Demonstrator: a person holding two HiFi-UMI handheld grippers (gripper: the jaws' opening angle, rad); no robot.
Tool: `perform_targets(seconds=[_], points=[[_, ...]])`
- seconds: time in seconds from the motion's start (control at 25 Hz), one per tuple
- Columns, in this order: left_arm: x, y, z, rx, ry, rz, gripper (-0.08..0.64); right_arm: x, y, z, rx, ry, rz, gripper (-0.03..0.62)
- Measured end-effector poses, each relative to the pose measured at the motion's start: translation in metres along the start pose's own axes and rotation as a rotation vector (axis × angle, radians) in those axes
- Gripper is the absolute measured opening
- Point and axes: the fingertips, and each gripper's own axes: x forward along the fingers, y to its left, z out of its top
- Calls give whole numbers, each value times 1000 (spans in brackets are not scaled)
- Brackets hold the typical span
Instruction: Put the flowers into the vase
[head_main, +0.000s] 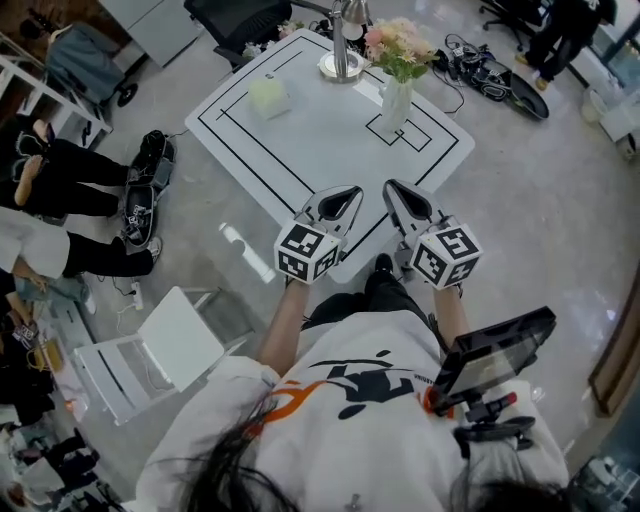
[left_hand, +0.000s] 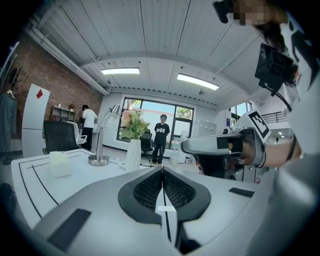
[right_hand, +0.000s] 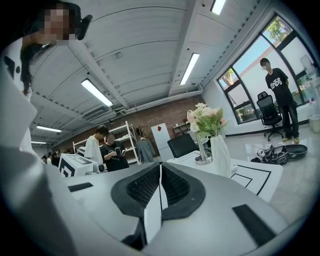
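Pink flowers (head_main: 398, 42) upright in white vase (head_main: 396, 103)

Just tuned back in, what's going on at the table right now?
A person holds the left gripper and right gripper over the near corner of the white table, both with jaws shut and empty. The flowers already stand in the white vase at the table's far side, so nothing is being handled now.

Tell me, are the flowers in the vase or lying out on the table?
In the vase: the flowers stand up out of the mouth of the white vase, upright on the table.
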Motion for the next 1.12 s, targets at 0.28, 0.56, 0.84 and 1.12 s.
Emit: perform_targets(seconds=[0.28,0.56,0.84,1.12], points=[[-4,-27,-9,-35,3,-36,11,-29,6,-5,-7,-4,-36,23],[-3,-44,-1,2,14,-36,11,-42,-1,0,2,-22,-32,21],[-5,-58,9,-25,-15,57,11,-66,-4,-2,-3,9,21,20],[-2,-109,4,-46,-30,117,11,-116,-10,-20,-10,59,71,18]])
